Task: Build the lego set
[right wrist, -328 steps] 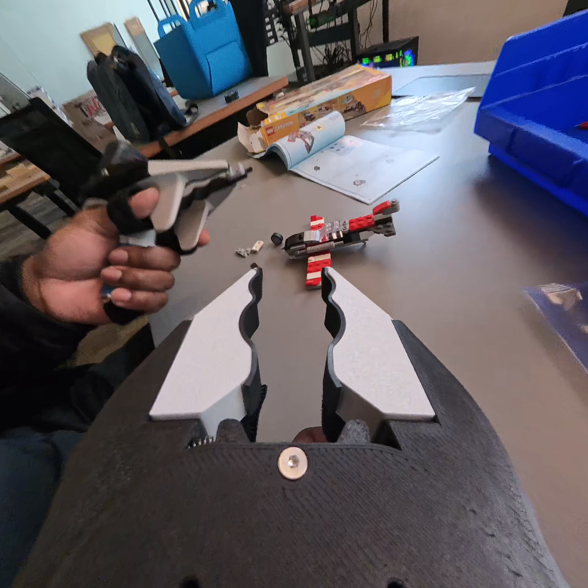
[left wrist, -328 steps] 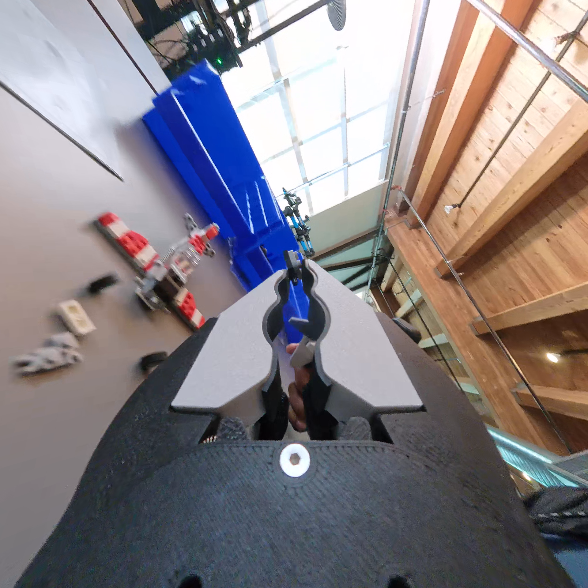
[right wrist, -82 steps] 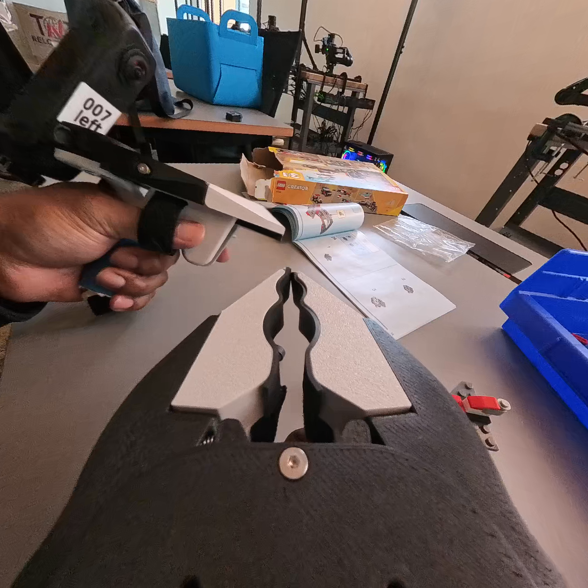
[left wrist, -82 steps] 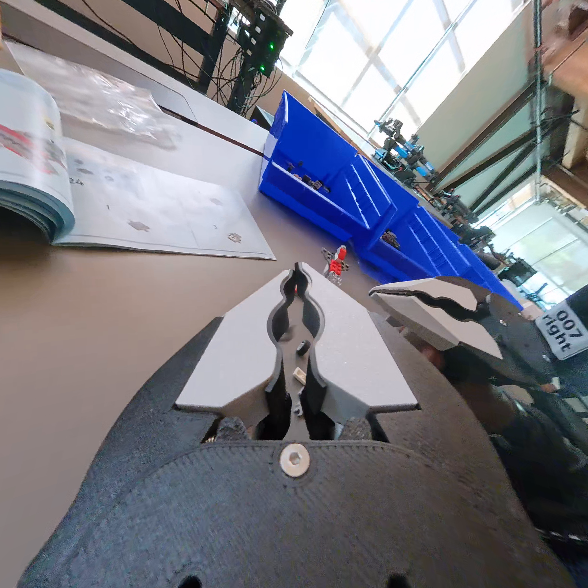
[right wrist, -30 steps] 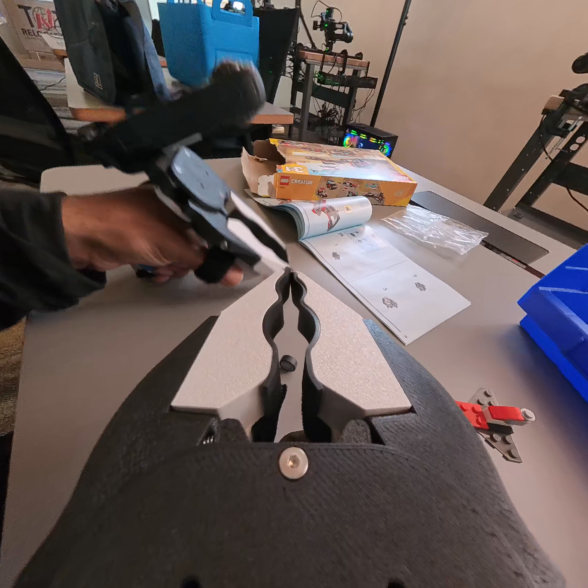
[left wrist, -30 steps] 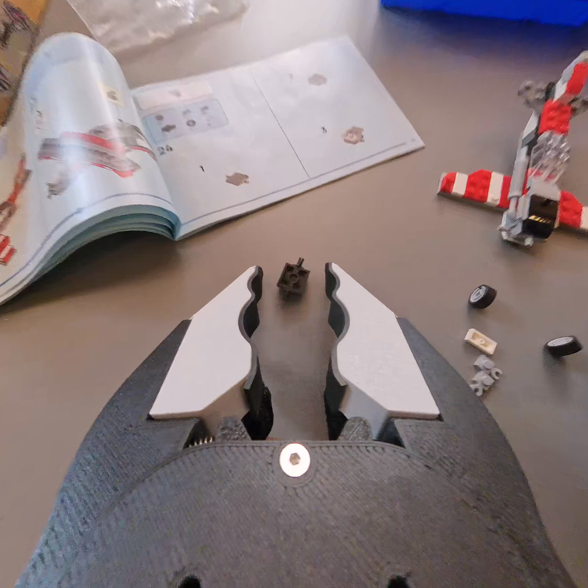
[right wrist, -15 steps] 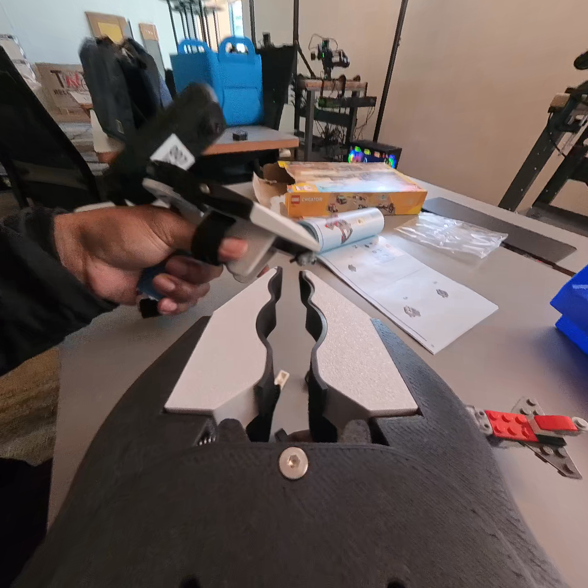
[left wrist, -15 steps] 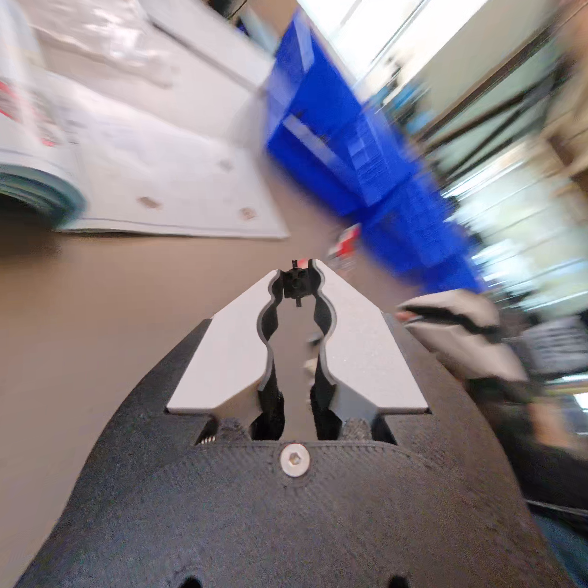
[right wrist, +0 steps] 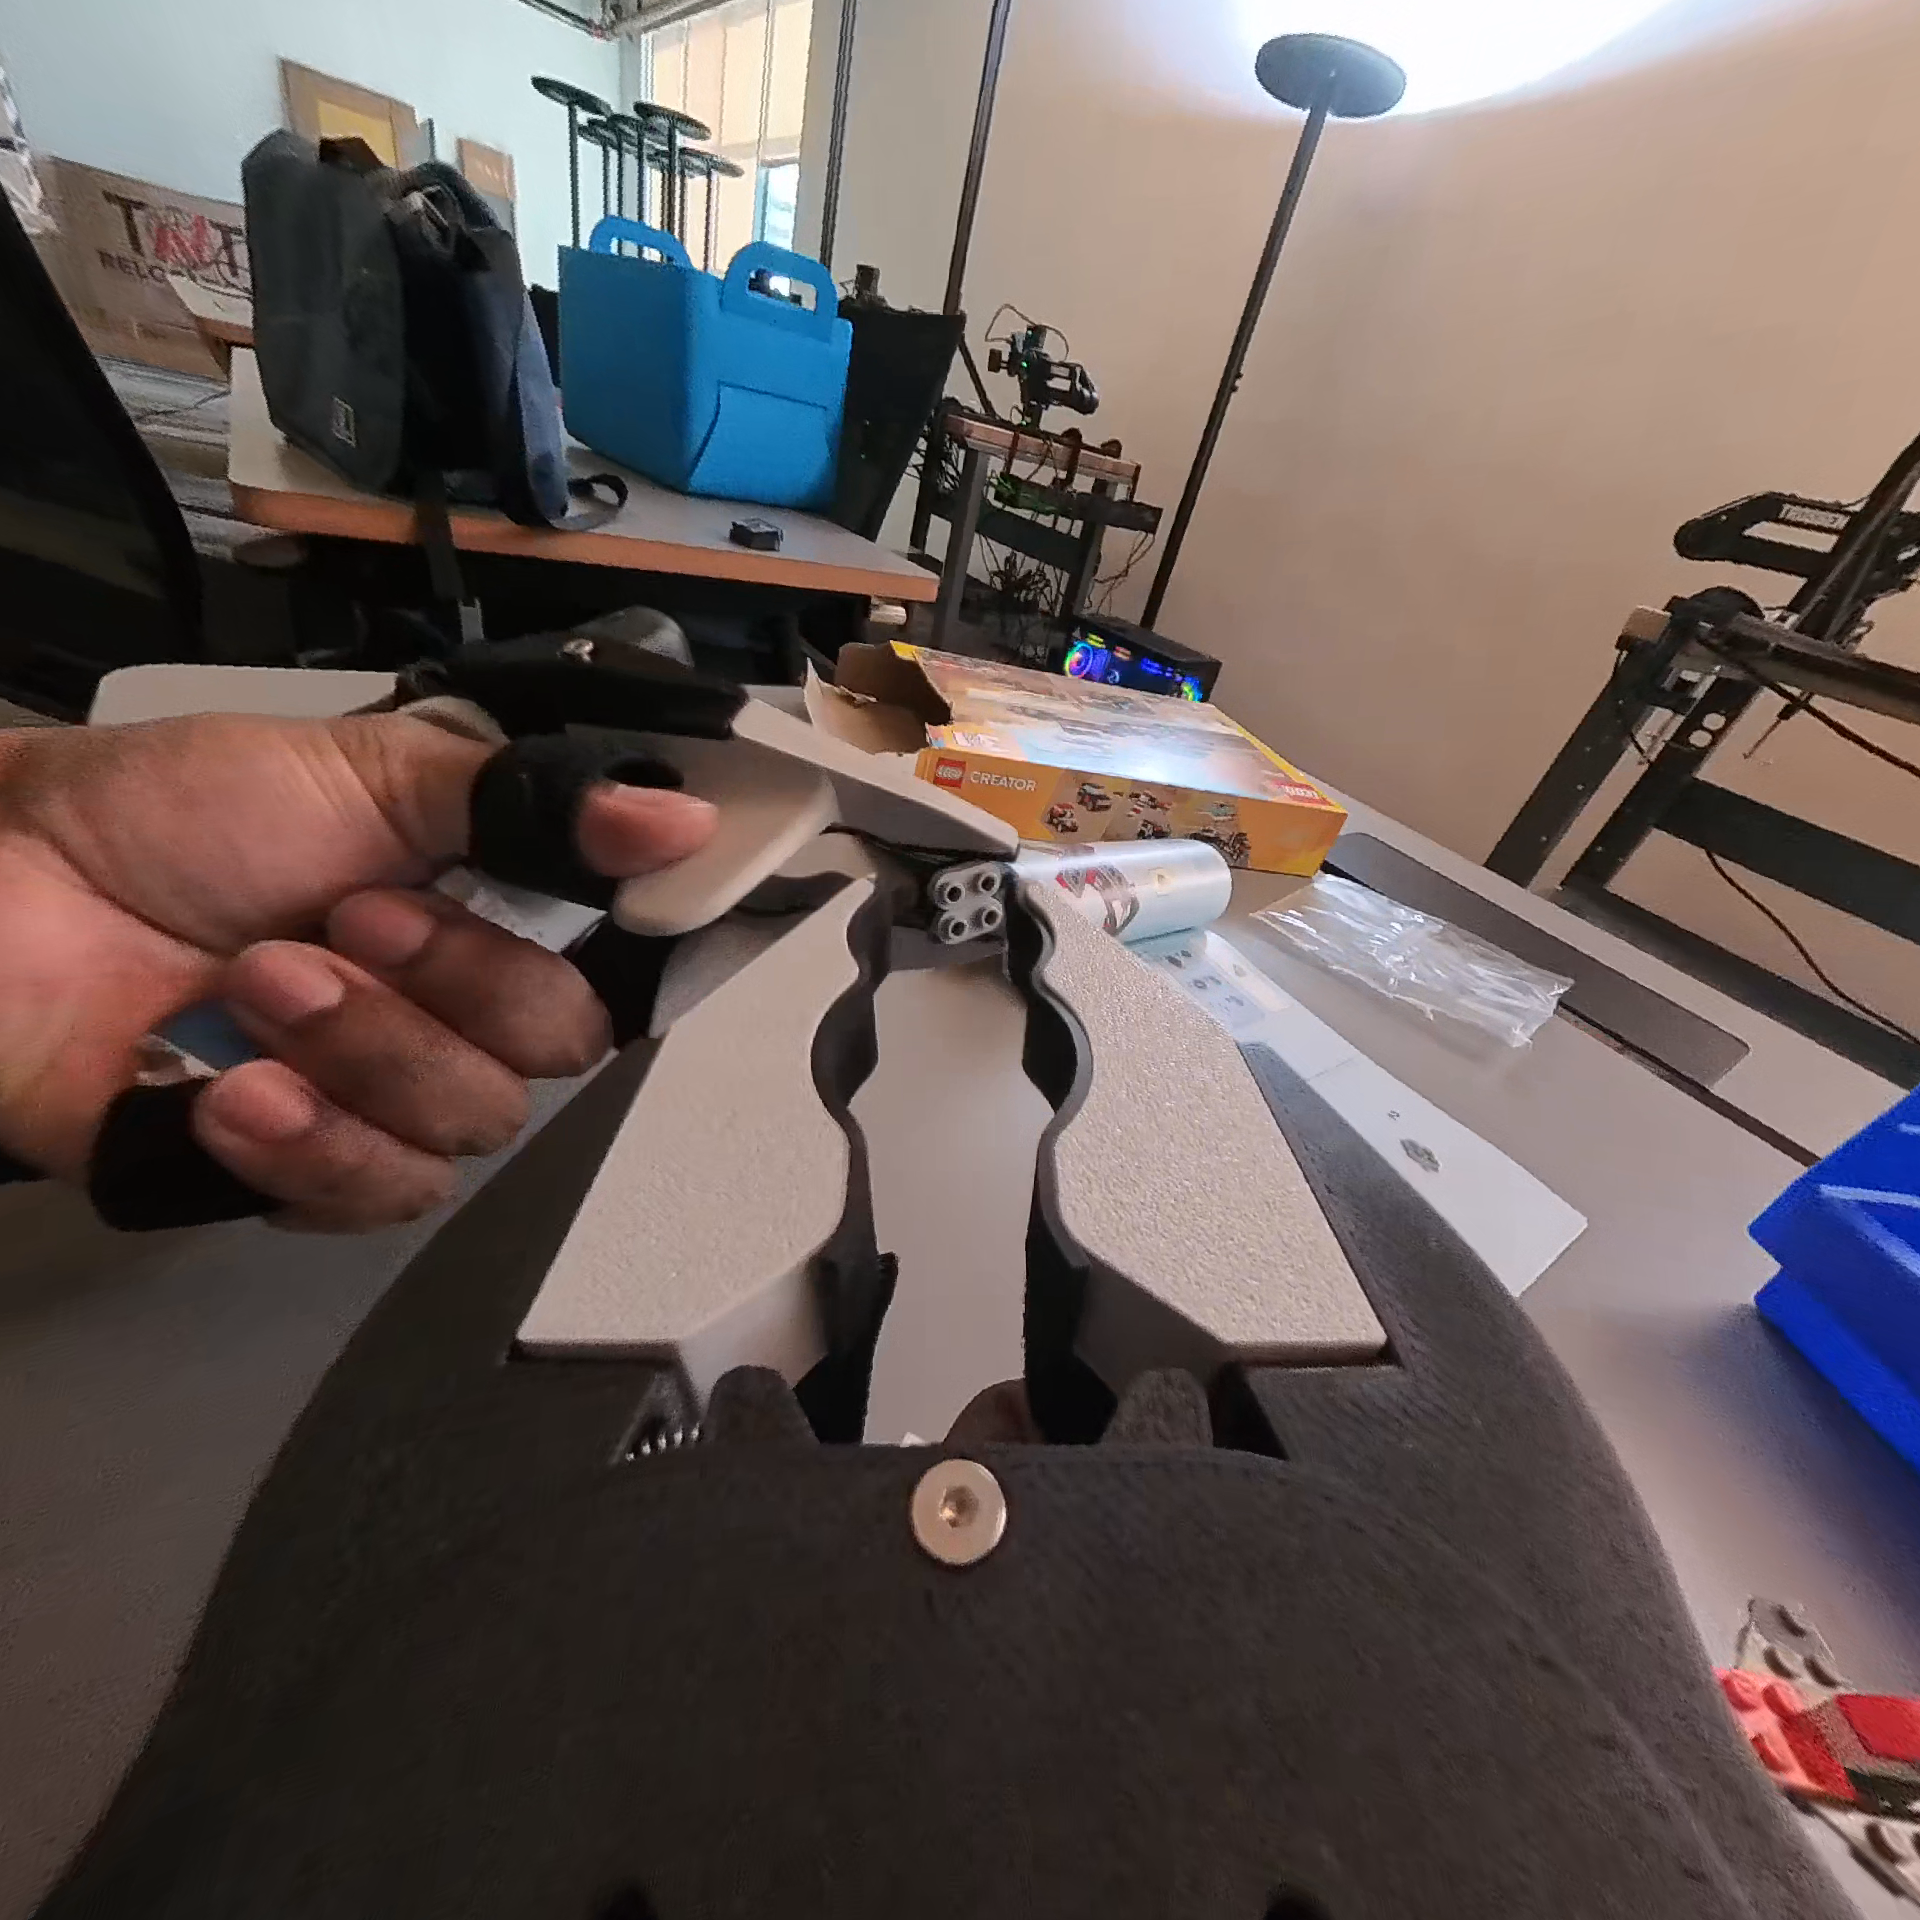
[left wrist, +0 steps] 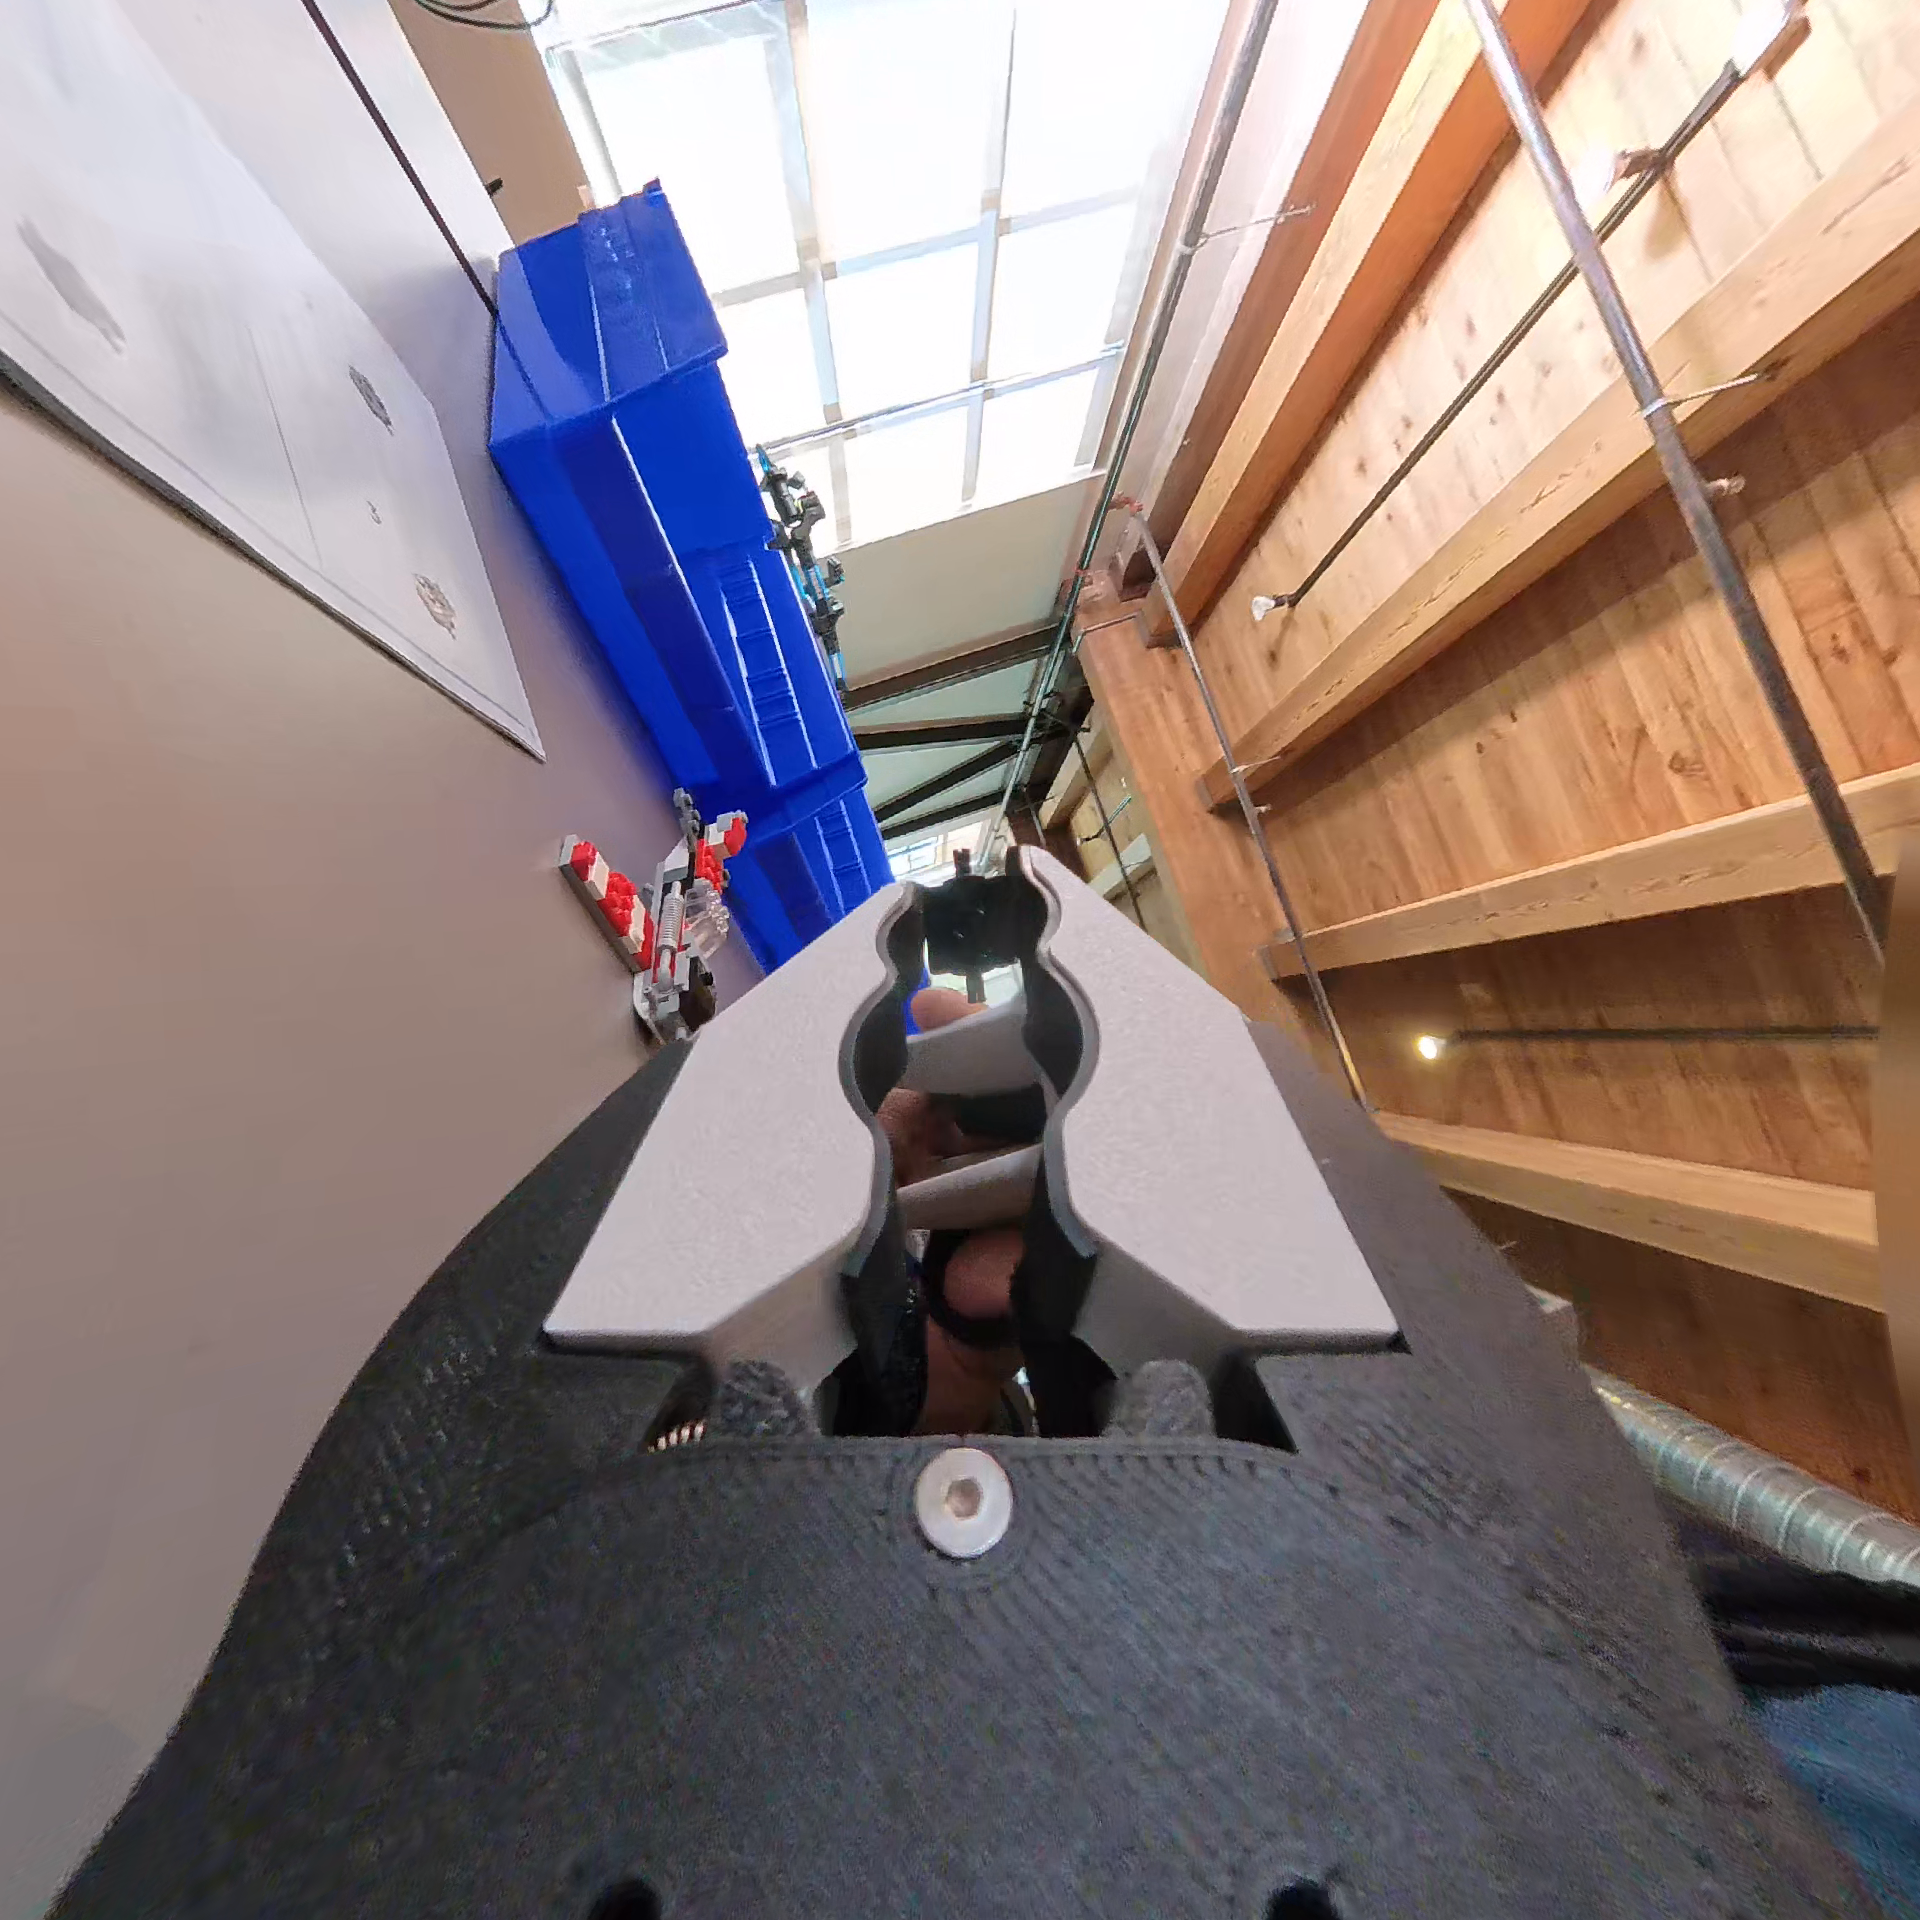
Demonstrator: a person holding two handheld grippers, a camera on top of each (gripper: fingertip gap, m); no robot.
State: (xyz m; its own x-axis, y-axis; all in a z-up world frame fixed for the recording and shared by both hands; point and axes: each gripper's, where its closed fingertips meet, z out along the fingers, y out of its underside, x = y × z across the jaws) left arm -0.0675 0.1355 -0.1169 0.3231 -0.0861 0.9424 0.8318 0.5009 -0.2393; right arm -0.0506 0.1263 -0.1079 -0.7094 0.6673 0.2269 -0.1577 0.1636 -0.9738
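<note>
Change: one second ago the small dark square lego brick (left wrist: 971, 928) was lying on the grey table (right wrist: 260, 1403) between the spread fingers of the left gripper (left wrist: 971, 914); now this gripper is clamping it at the tips and is holding it up in the air, rolled on its side.
Meaning: the pick-up is done, and the two tools are meeting for what I judge is a hand-over or a joining of parts.
Left gripper: it is nearly closed, grasping the dark brick.
Right gripper (right wrist: 961, 920): its fingers are standing a little apart around a light grey studded piece (right wrist: 966, 902) (whether they are pressing it, I cannot tell).
Model: the red and white lego plane (left wrist: 665, 925) is resting on the table beside the blue plastic bins (left wrist: 665, 540), well apart from both tools.
</note>
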